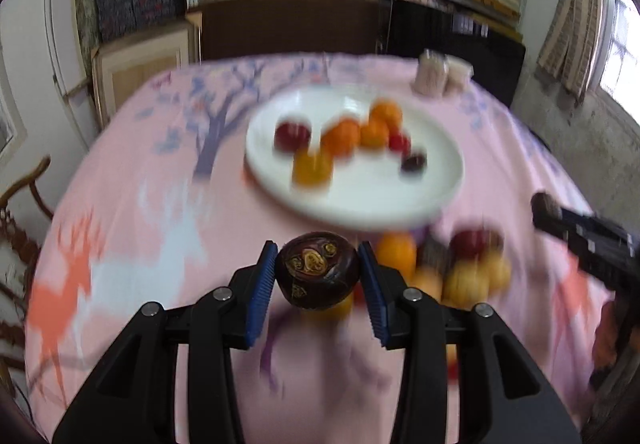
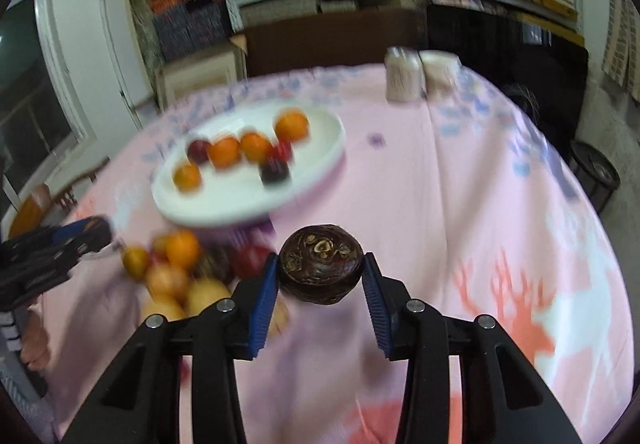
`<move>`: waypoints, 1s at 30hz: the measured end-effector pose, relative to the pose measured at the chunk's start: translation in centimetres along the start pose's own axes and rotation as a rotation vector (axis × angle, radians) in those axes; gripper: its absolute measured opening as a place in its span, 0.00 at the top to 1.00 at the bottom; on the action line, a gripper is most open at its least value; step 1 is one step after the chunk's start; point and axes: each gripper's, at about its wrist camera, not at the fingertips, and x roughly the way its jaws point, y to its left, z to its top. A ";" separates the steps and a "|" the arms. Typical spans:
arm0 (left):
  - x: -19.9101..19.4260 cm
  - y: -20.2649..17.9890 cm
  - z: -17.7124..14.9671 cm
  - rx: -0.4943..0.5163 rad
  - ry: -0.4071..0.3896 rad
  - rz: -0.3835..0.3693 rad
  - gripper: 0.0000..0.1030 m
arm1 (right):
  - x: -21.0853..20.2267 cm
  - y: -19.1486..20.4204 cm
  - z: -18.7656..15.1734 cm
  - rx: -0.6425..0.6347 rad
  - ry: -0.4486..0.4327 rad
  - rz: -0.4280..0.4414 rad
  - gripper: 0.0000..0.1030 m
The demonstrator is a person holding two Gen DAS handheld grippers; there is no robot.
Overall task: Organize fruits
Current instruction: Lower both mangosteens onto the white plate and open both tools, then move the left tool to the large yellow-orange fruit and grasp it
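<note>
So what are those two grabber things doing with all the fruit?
A person is sorting fruit with a grabber in each hand. The left gripper is pinching a dark brown round fruit, and the right gripper holds another dark fruit just like it. Both are lifted above the pink tablecloth. A white plate already has oranges and some red and dark fruits on it, and a pile of fruit waits beside it. The pictures are blurry.

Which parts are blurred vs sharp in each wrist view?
Left wrist: left gripper and its dark fruit sharp; plate smeared. Right wrist: right gripper and dark fruit sharp; fruit pile smeared.
</note>
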 end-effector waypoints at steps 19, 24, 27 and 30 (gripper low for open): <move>7.1 -1.7 3.8 0.007 0.010 -0.016 0.38 | 6.4 1.6 5.9 0.017 -0.075 0.062 0.29; 4.1 -1.2 2.5 0.026 -0.042 0.041 0.34 | 4.1 -0.1 4.4 0.092 -0.090 0.081 0.21; 2.2 0.0 0.6 0.006 -0.050 0.073 0.32 | 2.4 -0.9 2.6 0.124 -0.102 0.062 0.18; 0.5 2.1 -1.7 -0.064 -0.039 0.068 0.31 | 0.7 -1.9 0.8 0.150 -0.122 0.042 0.14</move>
